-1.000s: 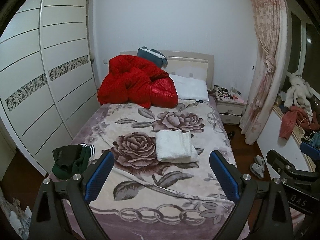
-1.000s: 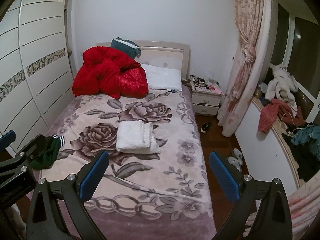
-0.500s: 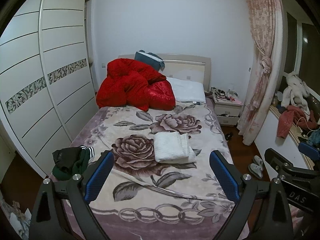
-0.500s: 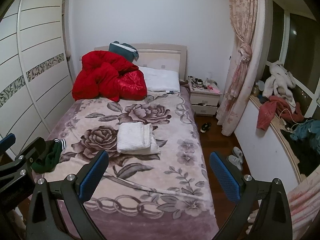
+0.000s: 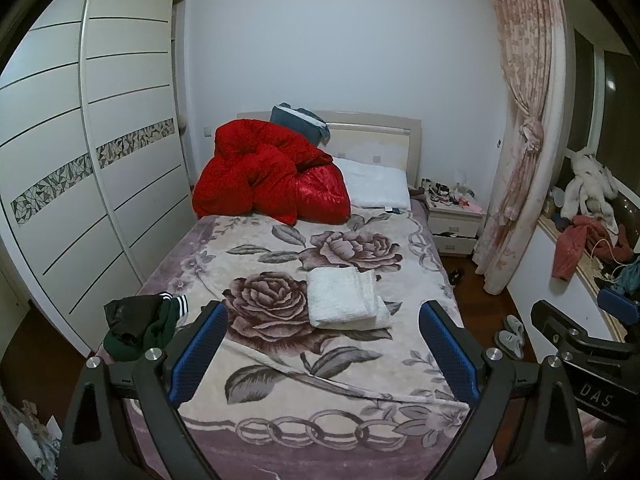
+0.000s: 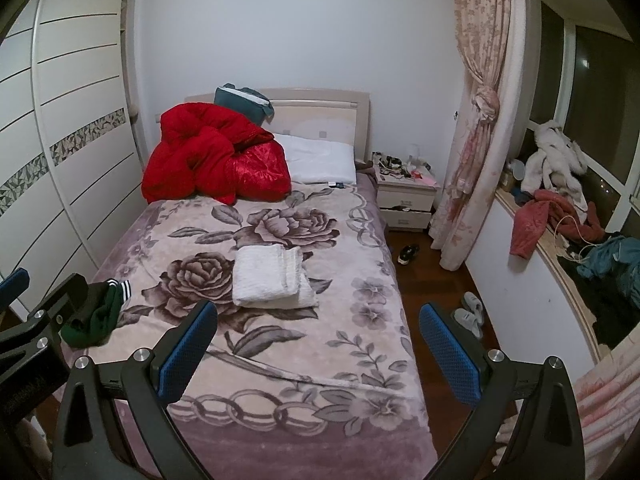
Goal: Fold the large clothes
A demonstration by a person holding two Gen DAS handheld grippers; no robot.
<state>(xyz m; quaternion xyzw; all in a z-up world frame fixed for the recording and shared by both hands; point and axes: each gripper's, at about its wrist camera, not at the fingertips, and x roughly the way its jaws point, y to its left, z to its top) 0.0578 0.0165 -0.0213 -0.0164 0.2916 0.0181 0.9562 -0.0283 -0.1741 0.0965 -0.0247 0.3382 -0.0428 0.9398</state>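
Note:
A folded white garment [image 5: 344, 298] [image 6: 272, 276] lies in the middle of the flowered bed blanket [image 5: 280, 360] [image 6: 344, 344]. A crumpled dark green and black garment with white stripes [image 5: 140, 320] [image 6: 96, 312] sits at the bed's left edge. My left gripper [image 5: 322, 352] hangs open above the foot of the bed, holding nothing. My right gripper [image 6: 318, 354] is open too, over the bed's right foot corner, with nothing between its fingers. Each gripper's body shows at the edge of the other's view.
A red quilt [image 5: 268, 176] and white pillow [image 5: 376, 188] lie at the headboard. A white wardrobe [image 5: 80, 184] lines the left side. A nightstand [image 6: 406, 196], pink curtain [image 6: 476, 160], shoes and slippers [image 6: 470, 314] stand right. Clothes pile on the window ledge [image 6: 560, 216].
Both grippers have risen and drawn back slightly, so the bed sits lower and a bit farther off. Both stay open and empty.

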